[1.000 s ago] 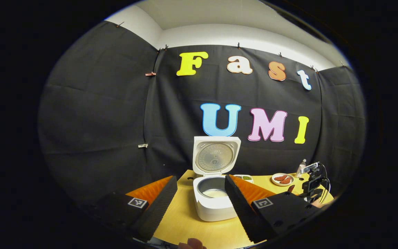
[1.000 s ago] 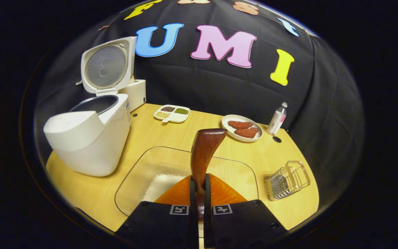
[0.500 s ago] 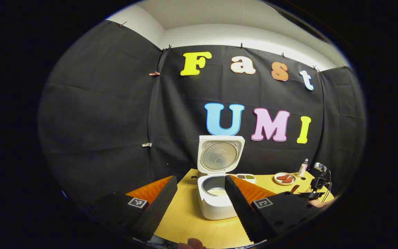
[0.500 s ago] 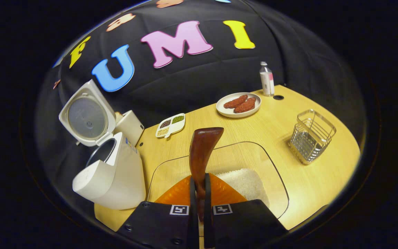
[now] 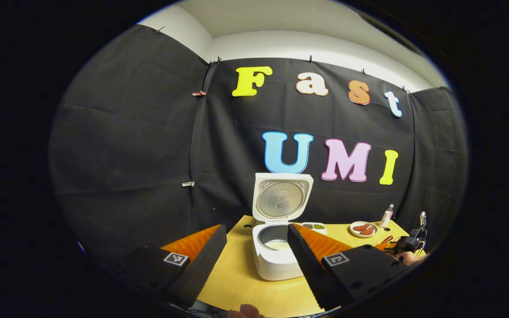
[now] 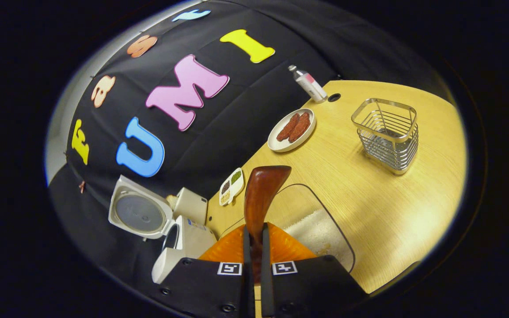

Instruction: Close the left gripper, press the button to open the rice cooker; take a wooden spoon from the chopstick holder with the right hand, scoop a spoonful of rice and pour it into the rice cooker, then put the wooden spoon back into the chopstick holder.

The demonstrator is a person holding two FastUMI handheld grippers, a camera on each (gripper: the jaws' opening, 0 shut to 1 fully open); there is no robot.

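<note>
Wooden table [image 6: 369,185] under black cloth wall, that's my workspace. From the left gripper view I see the white rice cooker [image 5: 276,260] dead ahead at 12 o'clock, lid [image 5: 282,201] standing upright and open, pale rice visible in the inner pot [image 5: 275,238]. My left gripper [image 5: 256,260] has its jaws spread wide, nothing between them; the cooker sits in the gap beyond. At about 3 o'clock of that view the other gripper [image 5: 407,243] shows far off, small, with a bit of the hand holding it.

In the right gripper view the frame is rolled hard, table tilting up toward 2 o'clock. My right gripper [image 6: 254,247] is clamped on the wooden spoon [image 6: 261,198], both fingers pressed against the handle, bowl end sticking up toward 12 o'clock. I can't tell whether rice is in the spoon. Just beyond the fingers lies the clear glass tray [image 6: 325,229] with a patch of white rice in it. Chopstick holder [image 6: 387,132], a wire basket, stands at 2 o'clock, well apart from the spoon. Rice cooker at 8 o'clock, lid open. Plate [image 6: 292,130] with reddish-brown pieces at 1 o'clock, small bottle [image 6: 308,84] past it near the wall, divided dish [image 6: 231,185] of grains beside the tray.
</note>
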